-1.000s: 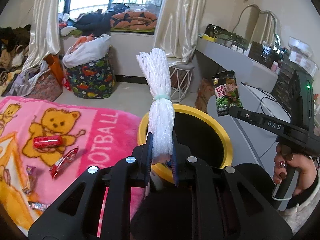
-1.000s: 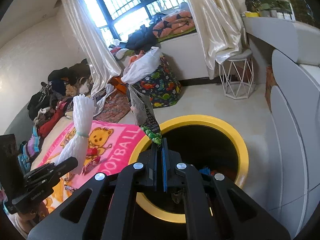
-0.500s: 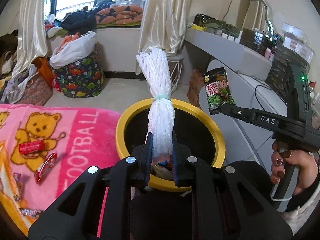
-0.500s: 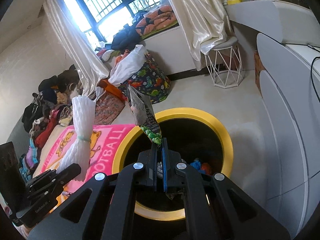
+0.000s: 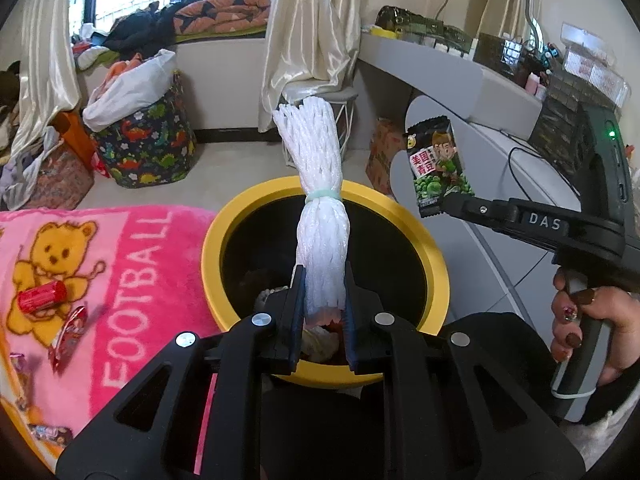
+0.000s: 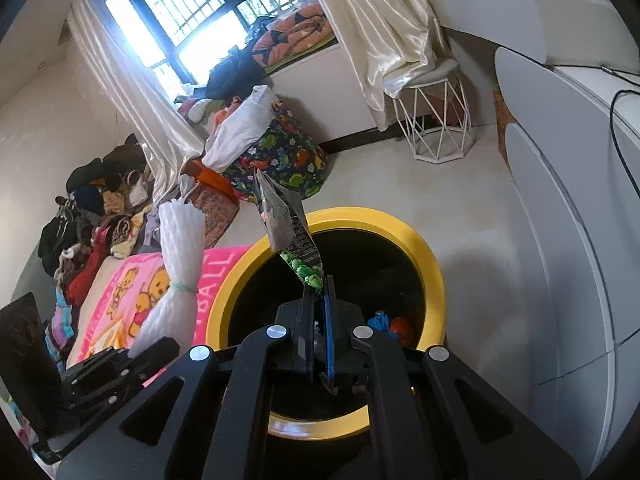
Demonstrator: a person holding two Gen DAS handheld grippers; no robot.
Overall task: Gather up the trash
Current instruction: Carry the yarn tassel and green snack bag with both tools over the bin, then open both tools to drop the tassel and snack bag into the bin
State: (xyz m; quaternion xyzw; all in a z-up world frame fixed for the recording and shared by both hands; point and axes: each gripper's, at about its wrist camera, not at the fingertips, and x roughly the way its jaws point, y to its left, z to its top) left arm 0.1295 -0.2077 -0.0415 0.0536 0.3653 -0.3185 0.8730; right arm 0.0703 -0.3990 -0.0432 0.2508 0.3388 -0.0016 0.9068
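A: Left gripper [image 5: 323, 312] first. What sits between the jaws?

B: The jaws are clamped on the lower end of a white foam net bundle [image 5: 320, 216], tied at its waist with a pale green band. The bundle stands up and forward from the jaws, over the mouth of the yellow-rimmed bin [image 5: 434, 256], which lies directly ahead of and below the fingers.

A: And the right gripper [image 6: 319, 300]?

B: Jaws closed on the bottom corner of a green pea snack packet [image 6: 286, 220]. The packet rises from the pinch and leans left. The same bin [image 6: 430, 264] is just beyond and under the fingertips, with some rubbish already at the bottom.

A: What remains outside?

B: To the left of the left jaws, on the pink blanket [image 5: 132, 280], a red wrapper [image 5: 42, 296] and other small sweet wrappers lie uncollected.

A: Risks?

B: In my judgement, the foam bundle is long and light; released near the rim, it could tip outward onto the blanket. The packet is held by one corner only and could flutter off to the side when dropped. The two grippers are also close over one opening, so a knock between them is possible.
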